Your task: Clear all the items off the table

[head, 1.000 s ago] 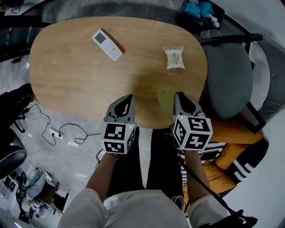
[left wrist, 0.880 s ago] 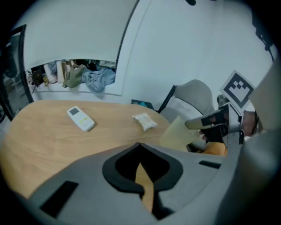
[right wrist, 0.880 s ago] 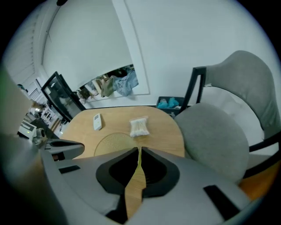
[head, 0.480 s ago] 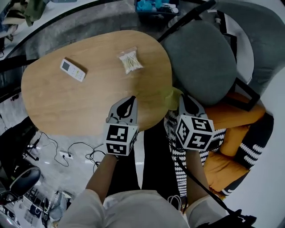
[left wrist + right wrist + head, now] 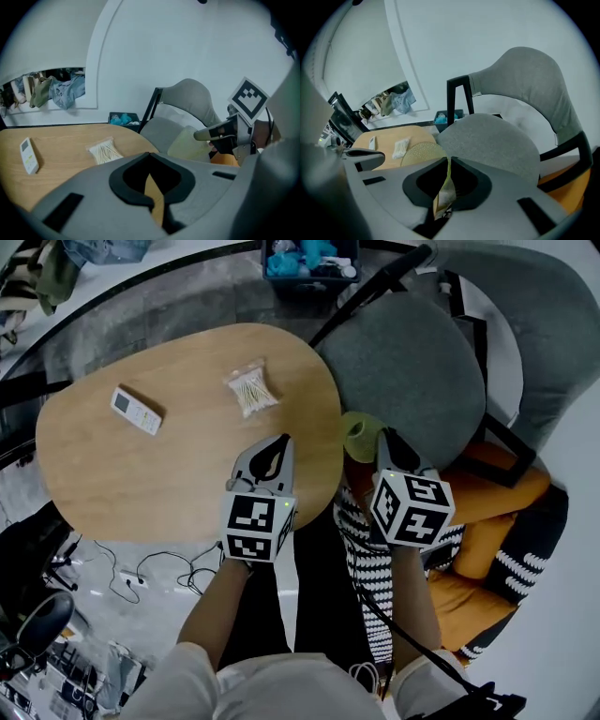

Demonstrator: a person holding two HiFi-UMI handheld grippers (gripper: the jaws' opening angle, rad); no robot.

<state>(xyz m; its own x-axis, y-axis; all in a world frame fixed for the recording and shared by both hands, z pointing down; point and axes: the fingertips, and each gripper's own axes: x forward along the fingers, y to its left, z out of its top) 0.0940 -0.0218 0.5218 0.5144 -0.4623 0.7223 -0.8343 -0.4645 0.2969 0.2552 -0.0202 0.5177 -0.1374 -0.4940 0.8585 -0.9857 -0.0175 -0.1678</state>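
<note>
While the right gripper (image 5: 387, 448) is closed on the rim of a pale green round mat (image 5: 359, 434), the mat hangs just past the right edge of the table (image 5: 187, 465), over the gap between it and the grey chair (image 5: 403, 371). The right gripper view shows the thin edge pinched between the jaws, with the dotted disc fanning out in front. The left gripper (image 5: 275, 454) hovers over the table's near edge, its jaws together with nothing between them.

The step in hand looks like carrying the mat clear of the table. Because the grip is only on one edge of a thin, probably floppy piece, the pinch should be firm and the travel smooth, so the mat does not swing or slip out. It is best lowered onto a surface before the jaws part. A remote control (image 5: 136, 411) and a packet of cotton swabs (image 5: 251, 388) lie on the table, so most of the clearing remains.
</note>
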